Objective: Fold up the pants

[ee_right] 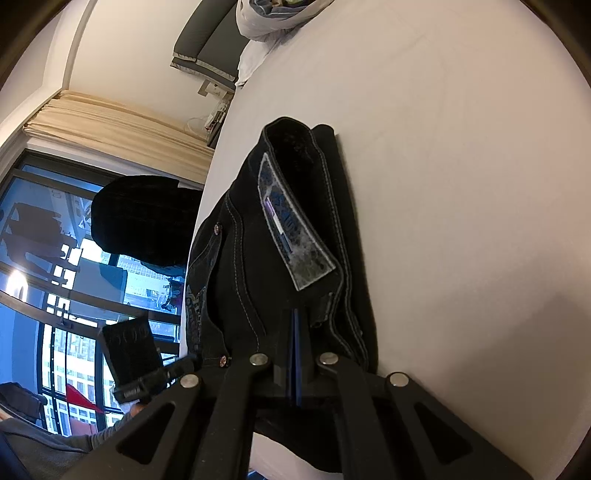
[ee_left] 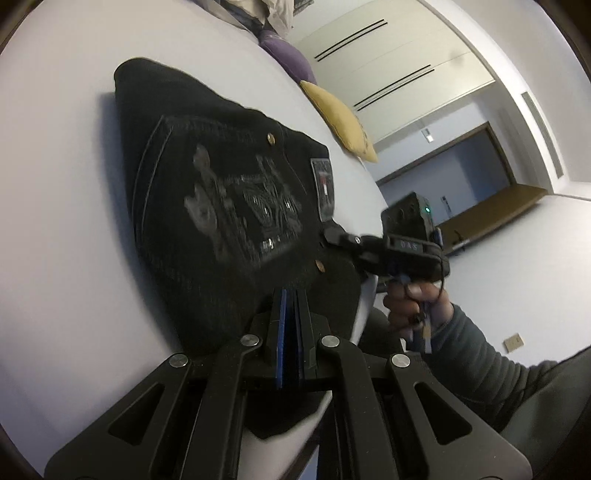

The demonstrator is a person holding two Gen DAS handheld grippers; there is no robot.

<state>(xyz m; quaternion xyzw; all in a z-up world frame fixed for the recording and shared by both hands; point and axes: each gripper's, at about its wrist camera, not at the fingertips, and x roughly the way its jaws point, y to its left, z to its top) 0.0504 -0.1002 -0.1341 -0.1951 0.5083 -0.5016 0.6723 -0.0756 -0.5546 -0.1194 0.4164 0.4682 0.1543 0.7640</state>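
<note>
Black jeans (ee_left: 221,192) lie folded on a white bed, back pocket with silver embroidery facing up and a waistband patch toward the bed's edge. My left gripper (ee_left: 291,295) is shut on the near edge of the jeans. My right gripper (ee_left: 330,236) shows in the left wrist view at the waistband edge, held by a hand. In the right wrist view the jeans (ee_right: 295,236) lie in a thick fold with the patch on top, and my right gripper (ee_right: 295,314) is shut on the waistband fabric. The left gripper's body (ee_right: 140,373) shows at lower left.
The white bed sheet (ee_left: 66,221) spreads around the jeans. A purple pillow (ee_left: 284,51) and a yellow pillow (ee_left: 340,118) lie at the bed's far edge. A pile of white bedding (ee_right: 273,18) sits at the top of the bed. A window (ee_right: 48,277) stands beyond the bed.
</note>
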